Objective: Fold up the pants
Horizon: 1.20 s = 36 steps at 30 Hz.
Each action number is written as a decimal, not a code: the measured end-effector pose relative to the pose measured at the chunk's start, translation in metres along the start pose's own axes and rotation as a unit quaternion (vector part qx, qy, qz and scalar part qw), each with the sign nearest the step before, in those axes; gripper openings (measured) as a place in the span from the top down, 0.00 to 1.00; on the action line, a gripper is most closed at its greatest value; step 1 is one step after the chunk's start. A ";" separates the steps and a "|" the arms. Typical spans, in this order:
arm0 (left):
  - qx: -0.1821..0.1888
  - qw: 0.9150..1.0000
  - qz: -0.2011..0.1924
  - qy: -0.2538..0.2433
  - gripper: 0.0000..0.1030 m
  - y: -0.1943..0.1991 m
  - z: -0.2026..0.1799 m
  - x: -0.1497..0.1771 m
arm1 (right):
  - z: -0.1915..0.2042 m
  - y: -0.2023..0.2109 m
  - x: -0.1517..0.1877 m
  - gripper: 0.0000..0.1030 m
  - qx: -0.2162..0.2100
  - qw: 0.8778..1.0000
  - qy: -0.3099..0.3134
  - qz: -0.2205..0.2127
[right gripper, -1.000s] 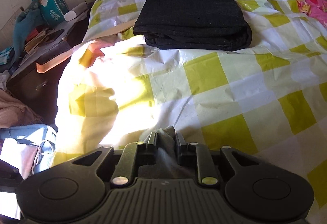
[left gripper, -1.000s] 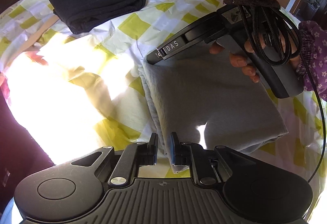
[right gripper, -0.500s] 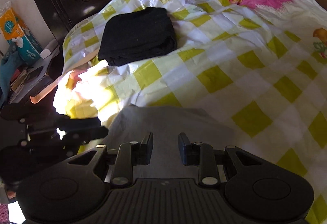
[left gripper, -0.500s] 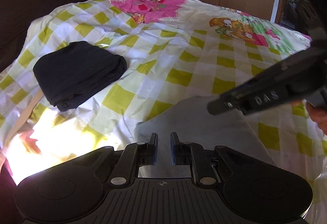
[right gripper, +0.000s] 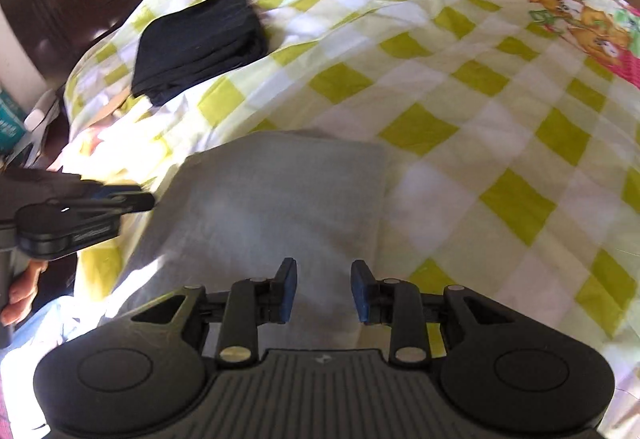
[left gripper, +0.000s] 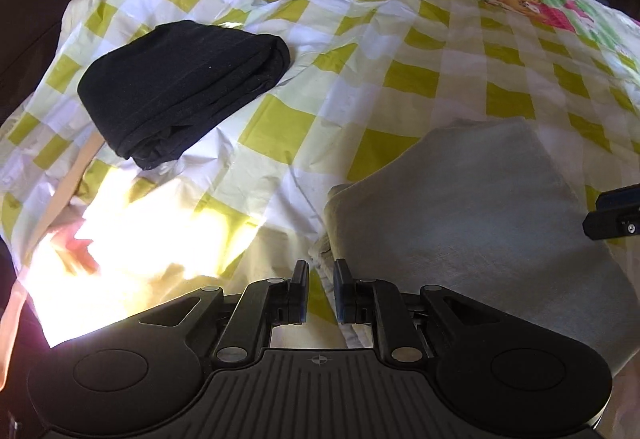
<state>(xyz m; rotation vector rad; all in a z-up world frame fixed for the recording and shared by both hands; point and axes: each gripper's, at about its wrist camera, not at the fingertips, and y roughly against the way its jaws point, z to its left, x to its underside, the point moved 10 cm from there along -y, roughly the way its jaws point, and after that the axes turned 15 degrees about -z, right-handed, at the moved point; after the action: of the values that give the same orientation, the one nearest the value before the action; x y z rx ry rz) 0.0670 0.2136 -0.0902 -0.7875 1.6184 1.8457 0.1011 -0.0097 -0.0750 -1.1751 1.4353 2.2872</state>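
Observation:
The grey pants [left gripper: 480, 215] lie folded into a flat rectangle on the checked bedspread; they also show in the right wrist view [right gripper: 272, 207]. My left gripper [left gripper: 319, 293] hovers at the fold's near left corner, jaws a narrow gap apart and empty. My right gripper [right gripper: 323, 291] is open above the near edge of the fold and holds nothing. The left gripper shows at the left of the right wrist view [right gripper: 84, 219]; the right gripper's tip shows at the right edge of the left wrist view [left gripper: 616, 217].
A folded black garment [left gripper: 180, 87] lies further back on the left of the bed, also in the right wrist view [right gripper: 196, 47]. The yellow-and-white checked bedspread [left gripper: 400, 51] covers the bed. Bright sunlight washes out the bed's near left edge [left gripper: 140, 231].
Both grippers have let go of the grey pants and drawn back above them. The right gripper's jaws have opened wider. The folded pants stay flat on the bed.

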 end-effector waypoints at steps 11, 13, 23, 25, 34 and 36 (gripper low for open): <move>0.049 0.997 0.018 0.060 0.63 0.011 -0.005 0.016 | -0.006 -0.028 0.027 0.46 -0.027 0.996 -0.074 0.041; 0.057 0.996 0.030 0.068 0.60 0.002 -0.005 0.021 | -0.004 -0.030 0.028 0.46 -0.024 0.997 -0.068 0.042; 0.065 0.993 0.047 0.083 0.58 0.000 -0.006 0.040 | -0.015 -0.017 0.035 0.45 -0.004 0.994 -0.087 0.064; 0.065 0.994 0.045 0.078 0.53 -0.002 -0.001 0.042 | -0.015 -0.019 0.038 0.43 -0.009 0.994 -0.093 0.062; 0.091 0.992 0.058 0.064 0.67 -0.002 -0.017 0.043 | 0.000 -0.033 0.043 0.43 -0.079 0.984 -0.148 0.053; 0.099 0.991 0.063 0.071 0.79 -0.005 -0.022 0.040 | -0.003 -0.039 0.040 0.61 -0.089 0.977 -0.187 0.053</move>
<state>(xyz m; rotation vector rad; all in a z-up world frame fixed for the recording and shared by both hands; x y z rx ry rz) 0.0450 0.1935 -0.1250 -0.7591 1.9477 1.7120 0.0968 -0.0012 -0.1299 -0.6664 1.1977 2.5789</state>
